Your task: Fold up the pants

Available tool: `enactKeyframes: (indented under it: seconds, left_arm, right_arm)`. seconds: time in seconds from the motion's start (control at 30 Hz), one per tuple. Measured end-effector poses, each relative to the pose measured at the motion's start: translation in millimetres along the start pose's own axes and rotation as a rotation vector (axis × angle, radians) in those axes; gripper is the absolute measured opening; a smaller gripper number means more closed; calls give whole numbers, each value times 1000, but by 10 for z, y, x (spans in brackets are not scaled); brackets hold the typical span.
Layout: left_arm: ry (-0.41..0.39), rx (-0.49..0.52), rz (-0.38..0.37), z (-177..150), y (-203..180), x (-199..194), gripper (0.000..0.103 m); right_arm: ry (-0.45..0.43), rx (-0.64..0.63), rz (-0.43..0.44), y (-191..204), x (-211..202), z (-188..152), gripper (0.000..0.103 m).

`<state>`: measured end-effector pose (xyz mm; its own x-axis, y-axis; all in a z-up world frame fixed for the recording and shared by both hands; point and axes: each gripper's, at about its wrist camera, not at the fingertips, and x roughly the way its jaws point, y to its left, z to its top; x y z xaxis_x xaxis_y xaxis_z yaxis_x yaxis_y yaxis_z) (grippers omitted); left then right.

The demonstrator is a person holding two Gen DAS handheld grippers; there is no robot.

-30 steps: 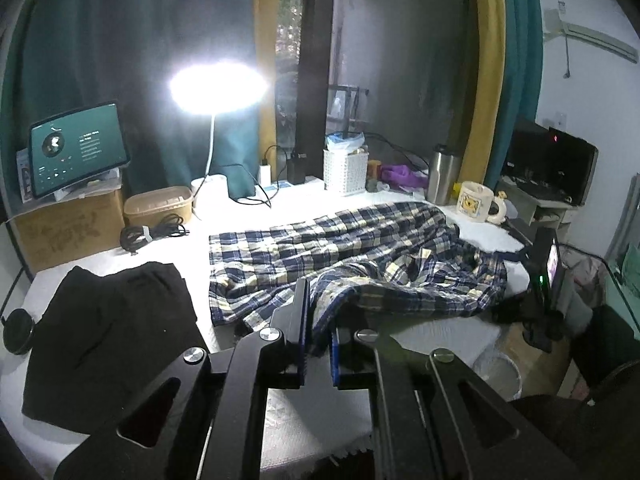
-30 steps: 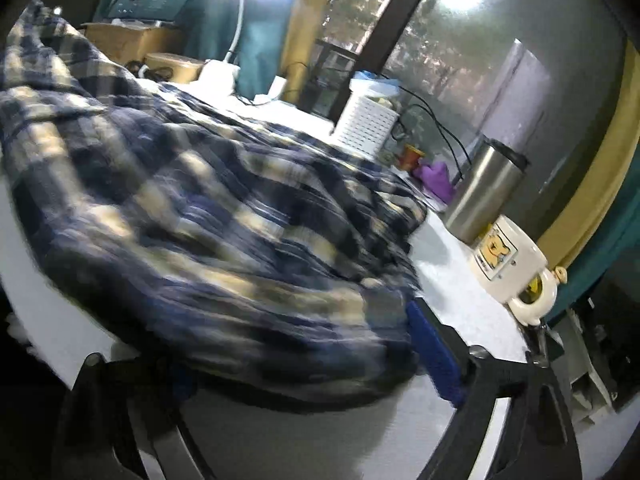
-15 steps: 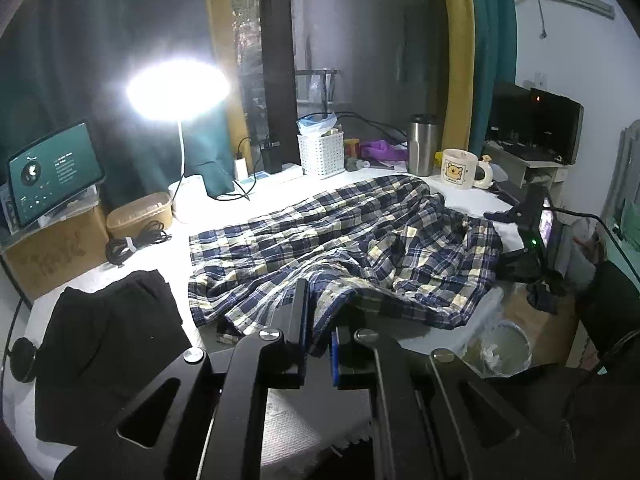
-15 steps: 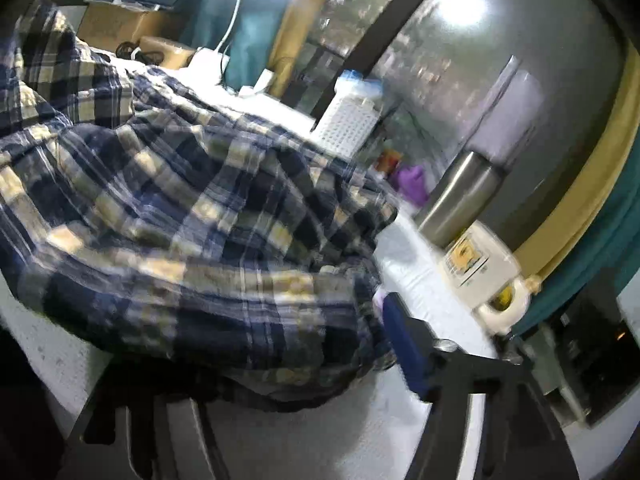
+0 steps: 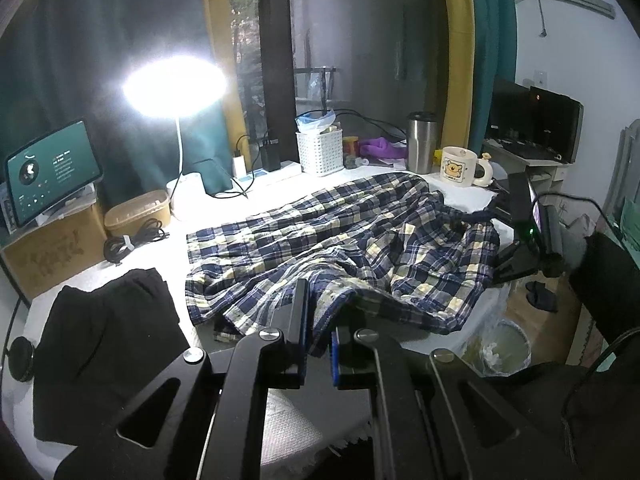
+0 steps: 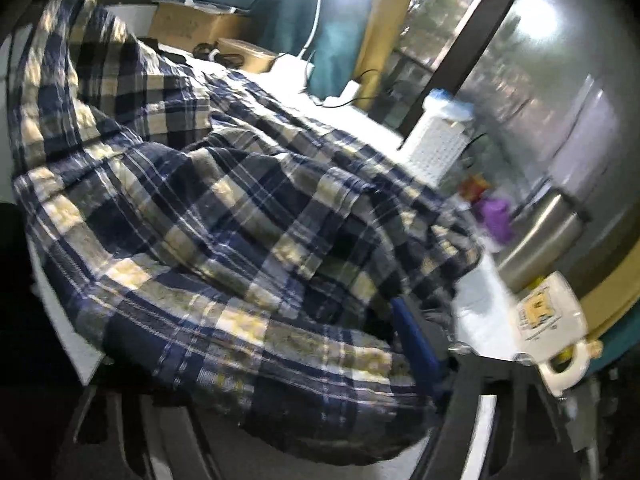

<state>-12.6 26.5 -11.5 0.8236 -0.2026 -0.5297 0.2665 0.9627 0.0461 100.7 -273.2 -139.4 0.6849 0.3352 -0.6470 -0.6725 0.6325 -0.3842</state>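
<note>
The plaid pants (image 5: 340, 240) lie spread and rumpled across the middle of the white-covered bench (image 5: 280, 432), running from about 9 o'clock to 3 o'clock in the left wrist view, with one bunched edge pulled toward 6 o'clock. There the left hand-held gripper (image 5: 319, 344) is clamped on that edge: its two fingers stand nearly together with a ridge of plaid cloth pinched between the blue pads.

In the right wrist view the pants (image 6: 240, 220) fill most of the frame, heaped from 10 o'clock down to 5 o'clock. The right hand-held gripper (image 6: 280, 384) is closing, with a thick roll of the cloth lying between its jaws; only the blue pad (image 6: 416, 344) of the finger at 4 o'clock shows, the other finger being hidden under the fabric, so I cannot tell whether the pads already press on the cloth.

A folded black garment (image 5: 104, 352) lies on the bench at 8 o'clock, apart from the pants. At the back, a lit desk lamp (image 5: 176, 86) shines at 11 o'clock, a tablet (image 5: 50, 172) stands on a cardboard box (image 5: 52, 248) at 9 o'clock, and a white slatted basket (image 5: 320, 152) sits at 12 o'clock. A steel tumbler (image 5: 421, 142) and a white cartoon mug (image 5: 460, 166) stand just beside each other at 2 o'clock, near the far end of the pants.
</note>
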Motion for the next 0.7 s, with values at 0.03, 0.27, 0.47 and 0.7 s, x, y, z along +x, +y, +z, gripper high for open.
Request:
enactKeyframes:
  seconds: [0.03,0.27,0.47,0.7]
  left_arm:
    - [1,-3,0,-7,7,6,7]
    - [-23,-11,32,-52,65,-29,3]
    - [-43,-4,37,-56,66,-88,3]
    - [-63,-17,31,-32,57,-172,3]
  right_arm:
    - [5,14,2,-17,14,-14,27]
    - [43,156,-128,-178,-1,-212,16]
    - [8,99,-156,-129,-31,-310,20]
    - [47,111,-269,-239,-50,-330,22]
